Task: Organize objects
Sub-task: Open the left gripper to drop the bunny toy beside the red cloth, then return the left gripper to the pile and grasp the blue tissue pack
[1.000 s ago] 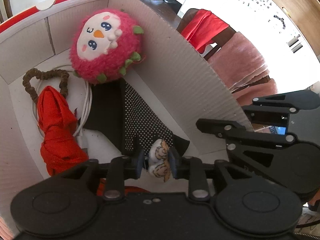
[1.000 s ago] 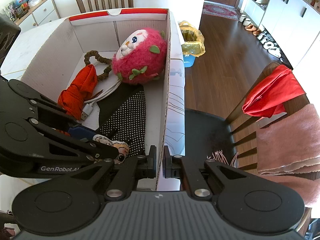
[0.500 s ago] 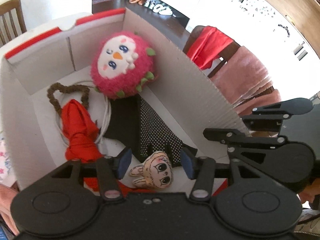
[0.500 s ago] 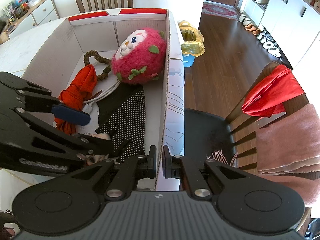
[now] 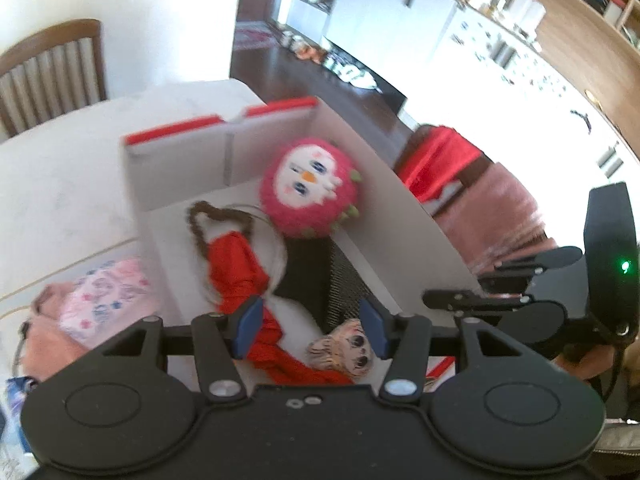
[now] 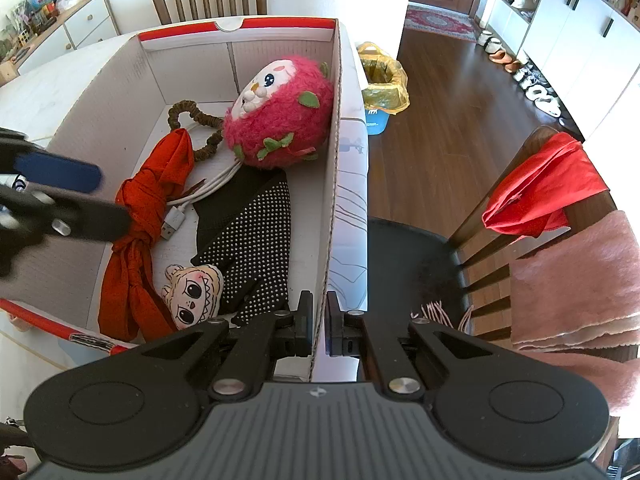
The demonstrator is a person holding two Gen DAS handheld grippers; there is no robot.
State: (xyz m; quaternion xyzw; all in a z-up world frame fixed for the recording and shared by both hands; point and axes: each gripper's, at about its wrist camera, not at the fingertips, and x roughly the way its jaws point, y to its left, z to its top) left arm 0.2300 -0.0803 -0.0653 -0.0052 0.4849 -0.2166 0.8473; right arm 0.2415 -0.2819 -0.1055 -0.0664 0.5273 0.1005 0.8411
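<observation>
Black right gripper [image 6: 319, 320] clamped on white cardboard box [image 6: 334, 184] wall. Left gripper [image 5: 310, 330] above box, jaws apart and empty, just widened. Small doll-face plush [image 6: 192, 294] lying loose on box floor beside red cloth [image 6: 148, 216] and black dotted fabric [image 6: 252, 240]. Farther in, white cable [image 6: 200, 192], brown scrunchie [image 6: 192, 120], pink round plush [image 6: 280, 116] at far wall.

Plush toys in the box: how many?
2. The pink round plush sits at the far end against the right wall; the small doll-face plush lies at the near end beside the red cloth. More could be hidden underneath.
</observation>
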